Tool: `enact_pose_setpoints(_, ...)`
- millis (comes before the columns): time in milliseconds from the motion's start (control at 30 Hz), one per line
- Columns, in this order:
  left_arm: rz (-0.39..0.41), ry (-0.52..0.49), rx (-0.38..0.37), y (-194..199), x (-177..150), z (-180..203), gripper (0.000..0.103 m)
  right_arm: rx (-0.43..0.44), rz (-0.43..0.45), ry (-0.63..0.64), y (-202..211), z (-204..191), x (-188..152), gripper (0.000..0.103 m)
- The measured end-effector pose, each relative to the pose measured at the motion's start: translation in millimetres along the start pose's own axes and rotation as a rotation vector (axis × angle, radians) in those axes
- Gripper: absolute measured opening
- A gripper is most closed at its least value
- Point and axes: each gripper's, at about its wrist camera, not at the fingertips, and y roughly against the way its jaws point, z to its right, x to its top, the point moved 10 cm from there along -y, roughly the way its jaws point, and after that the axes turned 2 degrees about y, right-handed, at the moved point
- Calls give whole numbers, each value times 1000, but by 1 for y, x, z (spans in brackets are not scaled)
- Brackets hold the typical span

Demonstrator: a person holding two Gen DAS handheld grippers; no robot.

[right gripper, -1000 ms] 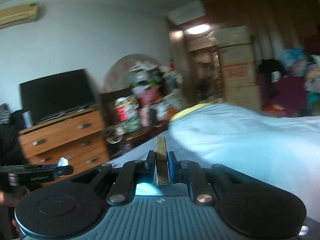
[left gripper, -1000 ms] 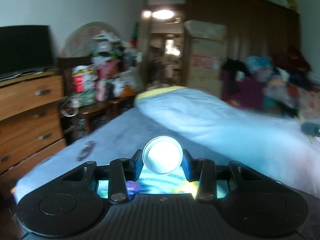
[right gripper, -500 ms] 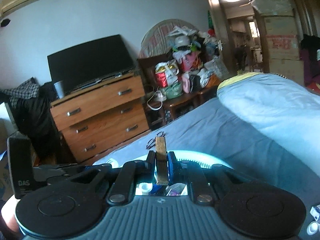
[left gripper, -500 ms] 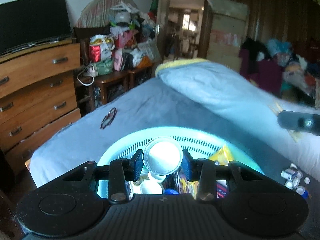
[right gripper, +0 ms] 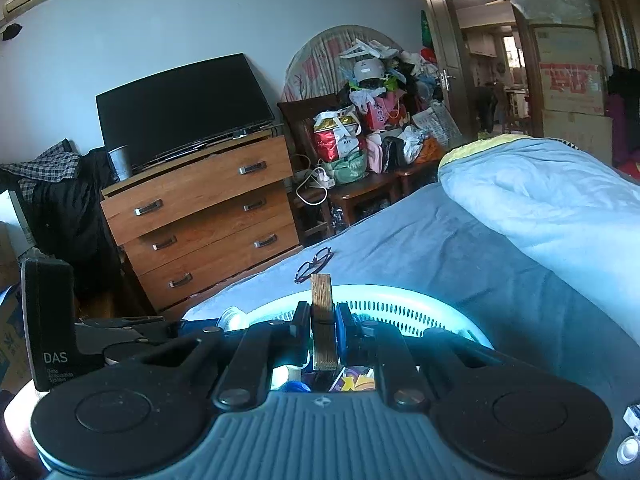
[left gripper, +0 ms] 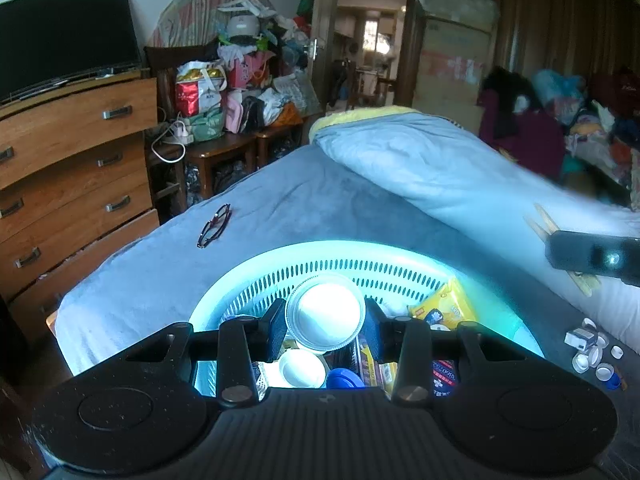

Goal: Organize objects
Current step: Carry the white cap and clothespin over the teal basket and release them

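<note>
While the light blue basket [left gripper: 400,258] sits on the bed [left gripper: 320,208], a round white lid [left gripper: 326,317] is clamped between the fingers of the left gripper [left gripper: 326,330] above the basket's contents. A wooden clothespin [right gripper: 322,320] is pinched upright in the nearly closed fingers of the right gripper [right gripper: 322,334], over the basket's near rim [right gripper: 400,294]. In the left wrist view, a yellow packet [left gripper: 444,308] is seen inside the basket at 2 o'clock from the lid. Eyeglasses [left gripper: 215,226] lie on the bed at 10 o'clock from the basket, and small white caps [left gripper: 592,350] are scattered at 4 o'clock.
</note>
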Motion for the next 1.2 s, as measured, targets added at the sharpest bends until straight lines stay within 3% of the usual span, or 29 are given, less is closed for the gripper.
enact_pose_setpoints(1200, -11, -1, 1, -10, 1, -2, 41, 10, -21, -1, -14, 6, -10, 15)
